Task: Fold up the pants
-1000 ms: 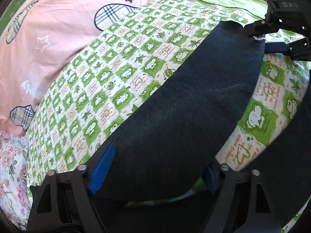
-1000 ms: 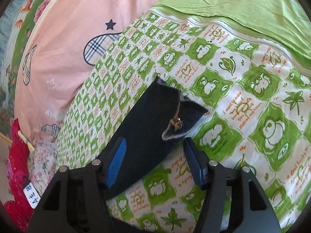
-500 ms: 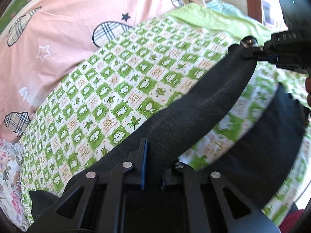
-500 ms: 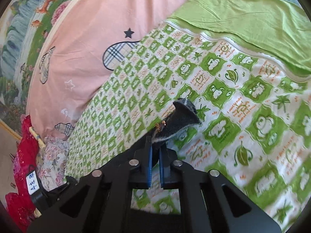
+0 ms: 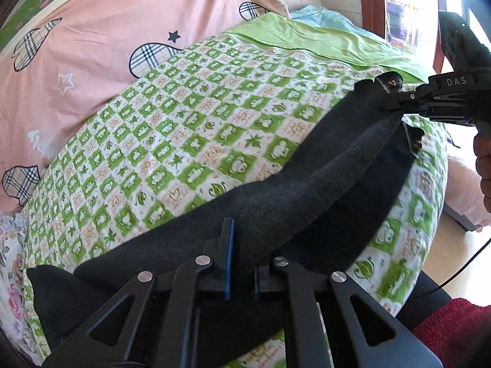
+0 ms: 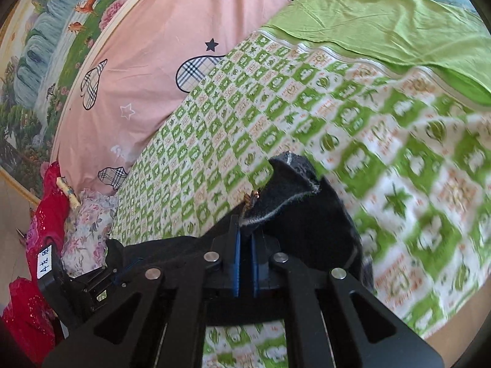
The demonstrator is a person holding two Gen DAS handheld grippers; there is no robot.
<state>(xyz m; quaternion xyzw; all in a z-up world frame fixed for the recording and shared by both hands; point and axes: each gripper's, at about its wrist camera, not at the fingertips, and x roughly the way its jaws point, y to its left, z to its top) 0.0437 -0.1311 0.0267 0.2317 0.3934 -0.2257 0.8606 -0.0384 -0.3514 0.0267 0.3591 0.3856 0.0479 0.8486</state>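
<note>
In my left wrist view, the left gripper (image 5: pixel 241 263), spread wide a second ago, is now clenching the black pants (image 5: pixel 307 190), lifting them off the green quilt (image 5: pixel 190 141); my right gripper (image 5: pixel 399 98) is pinching their far corner. In my right wrist view, those jaws, previously apart, are gripping the hem (image 6: pixel 285 193); motion is blurring the quilt.

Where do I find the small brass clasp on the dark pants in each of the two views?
Left wrist view: the clasp is at upper right, on the pants corner beside the right hand-held gripper.
Right wrist view: the clasp is near the centre, just above the closed fingertips.
Shared landmark: the green checked sheet.
</note>
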